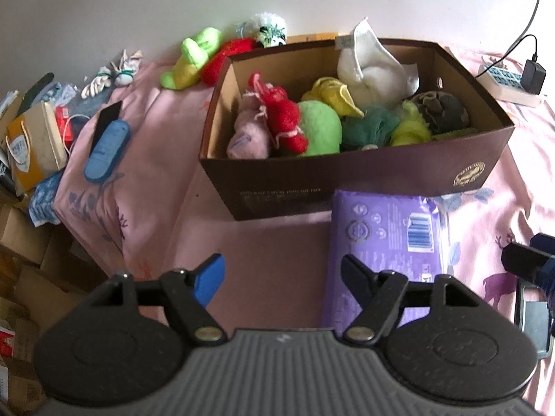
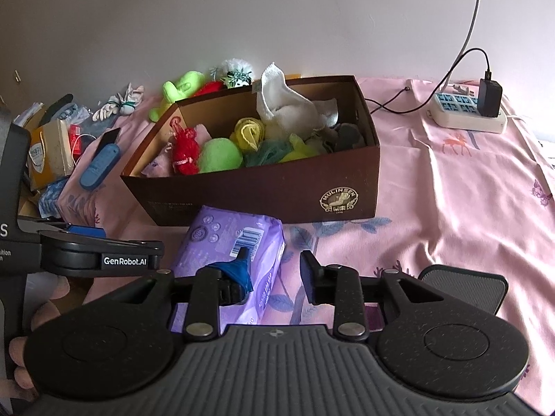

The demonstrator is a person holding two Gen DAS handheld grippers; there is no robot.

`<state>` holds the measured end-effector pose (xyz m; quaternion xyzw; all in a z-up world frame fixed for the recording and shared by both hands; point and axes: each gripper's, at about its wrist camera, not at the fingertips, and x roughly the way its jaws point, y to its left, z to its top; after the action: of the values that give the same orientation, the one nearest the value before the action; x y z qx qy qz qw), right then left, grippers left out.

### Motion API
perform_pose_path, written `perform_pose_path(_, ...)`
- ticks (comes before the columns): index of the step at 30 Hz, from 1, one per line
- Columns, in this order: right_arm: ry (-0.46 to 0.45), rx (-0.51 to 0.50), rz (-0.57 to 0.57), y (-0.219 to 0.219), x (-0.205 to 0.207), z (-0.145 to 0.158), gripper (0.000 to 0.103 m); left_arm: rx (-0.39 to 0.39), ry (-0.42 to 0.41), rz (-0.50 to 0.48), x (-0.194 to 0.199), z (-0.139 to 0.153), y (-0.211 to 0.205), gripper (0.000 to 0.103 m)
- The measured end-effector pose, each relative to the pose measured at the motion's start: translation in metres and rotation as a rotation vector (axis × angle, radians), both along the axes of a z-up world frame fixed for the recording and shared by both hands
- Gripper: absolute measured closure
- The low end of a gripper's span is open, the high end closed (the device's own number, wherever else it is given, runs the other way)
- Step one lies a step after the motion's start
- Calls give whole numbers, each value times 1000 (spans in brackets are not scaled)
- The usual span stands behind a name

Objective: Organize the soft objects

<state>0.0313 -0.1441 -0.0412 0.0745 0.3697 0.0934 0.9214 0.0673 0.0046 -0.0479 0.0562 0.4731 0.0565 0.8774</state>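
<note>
just beside the brown box: purple pack lying flat, left gripper apart, right gripper apart and empty.

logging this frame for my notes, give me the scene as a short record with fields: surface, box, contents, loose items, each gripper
surface: pink bedsheet
box: brown cardboard box, open top
contents: red knit toy, green ball, white cloth, other soft pieces
loose items: purple packet in front of the box; green plush behind it; blue case to its left
left gripper: open, empty, beside the purple packet
right gripper: open, nothing held, at the packet's edge
</note>
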Motion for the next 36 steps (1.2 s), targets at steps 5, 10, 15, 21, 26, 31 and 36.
perform_pose_path(5, 6, -5, -1, 2, -1, -1, 89, -6, 18, -2, 2, -4, 2, 27)
perform_pose_path(10, 15, -11, -3, 3, 0, -3, 88, -10, 29, -8, 3, -6, 2, 27)
perform_pose_path(15, 27, -34, -13, 6, 3, -4, 88, -12, 30, -15, 5, -6, 2, 27)
perform_pose_path(21, 33, -39, -44, 5, 7, -5, 88, -21, 26, -6, 9, -4, 6, 27)
perform_pose_path(26, 29, -33, -67, 8, 9, -3, 87, -19, 22, -11, 12, -3, 9, 27)
perform_pose_path(31, 23, -10, -99, 12, 12, -2, 87, -30, 14, -4, 16, -1, 16, 27)
perform_pose_path(36, 19, 12, -139, 17, 15, -2, 86, -30, 3, -14, 19, 1, 23, 27)
